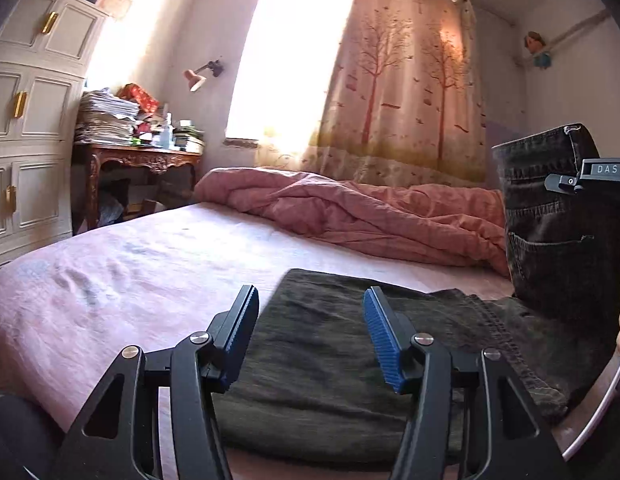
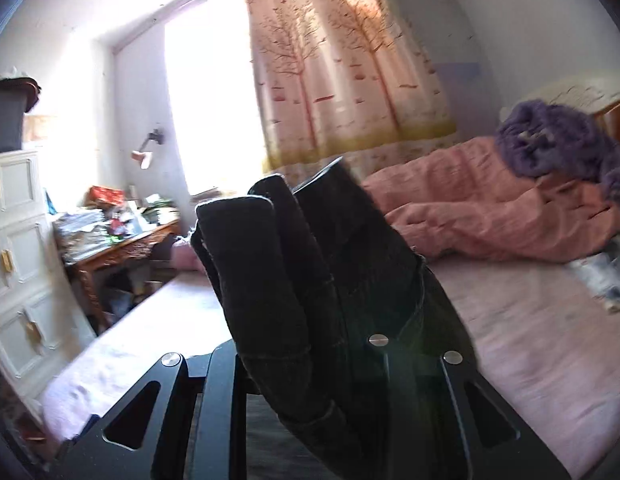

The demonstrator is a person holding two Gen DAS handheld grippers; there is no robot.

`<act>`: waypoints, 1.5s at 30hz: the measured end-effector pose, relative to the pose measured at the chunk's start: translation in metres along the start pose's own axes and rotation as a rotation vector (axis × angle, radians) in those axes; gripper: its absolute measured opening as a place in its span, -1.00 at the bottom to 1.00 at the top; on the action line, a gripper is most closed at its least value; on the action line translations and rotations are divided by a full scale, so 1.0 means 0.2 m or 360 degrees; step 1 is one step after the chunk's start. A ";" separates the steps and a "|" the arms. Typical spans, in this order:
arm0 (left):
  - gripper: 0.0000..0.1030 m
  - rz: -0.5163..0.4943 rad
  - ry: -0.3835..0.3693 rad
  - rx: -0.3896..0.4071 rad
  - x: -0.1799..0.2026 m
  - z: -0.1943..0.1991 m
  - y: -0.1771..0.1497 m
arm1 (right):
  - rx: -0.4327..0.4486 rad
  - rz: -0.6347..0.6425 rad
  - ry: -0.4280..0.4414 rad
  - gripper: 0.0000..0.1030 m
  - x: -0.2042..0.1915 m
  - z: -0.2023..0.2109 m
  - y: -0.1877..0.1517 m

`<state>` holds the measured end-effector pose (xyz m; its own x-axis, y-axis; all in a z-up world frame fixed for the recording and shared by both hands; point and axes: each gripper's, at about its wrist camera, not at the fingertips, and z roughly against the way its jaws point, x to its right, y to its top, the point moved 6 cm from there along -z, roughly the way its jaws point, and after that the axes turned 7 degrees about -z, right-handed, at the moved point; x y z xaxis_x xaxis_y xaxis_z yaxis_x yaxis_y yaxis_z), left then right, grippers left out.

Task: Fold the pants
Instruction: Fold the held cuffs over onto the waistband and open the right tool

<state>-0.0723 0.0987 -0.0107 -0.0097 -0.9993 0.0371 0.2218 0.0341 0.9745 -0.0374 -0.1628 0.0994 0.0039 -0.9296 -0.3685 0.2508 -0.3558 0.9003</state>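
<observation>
Where it grips pants [image 1: 550, 216], the right gripper [image 1: 566, 181] reads "DAS".

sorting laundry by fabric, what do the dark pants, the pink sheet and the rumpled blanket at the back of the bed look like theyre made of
Dark pants: likely denim, faded black, matte; visible topstitching, a patch pocket and a heavy seam.
Pink sheet: probably thin woven cotton, matte; it lies flat with fine wrinkles.
Rumpled blanket: looks like a padded quilt, salmon pink, soft and dull; thick rounded folds. Exact fibre cannot be told.

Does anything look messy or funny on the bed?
Yes. The pink blanket lies bunched in a crumpled heap instead of spread flat, and the right gripper holds one end of the dark pants up in the air.
</observation>
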 end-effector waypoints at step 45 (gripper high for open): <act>0.11 0.0155 0.0122 -0.0186 -0.46 -0.07 -0.21 | -0.0480 0.0230 0.0138 -0.46 -0.63 -0.45 -1.00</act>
<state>-0.0668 0.1897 -0.0580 0.0906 -0.9899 0.1091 0.3299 0.1332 0.9346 -0.0016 0.0344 -0.0553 0.1391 -0.9522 -0.2719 0.5164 -0.1645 0.8404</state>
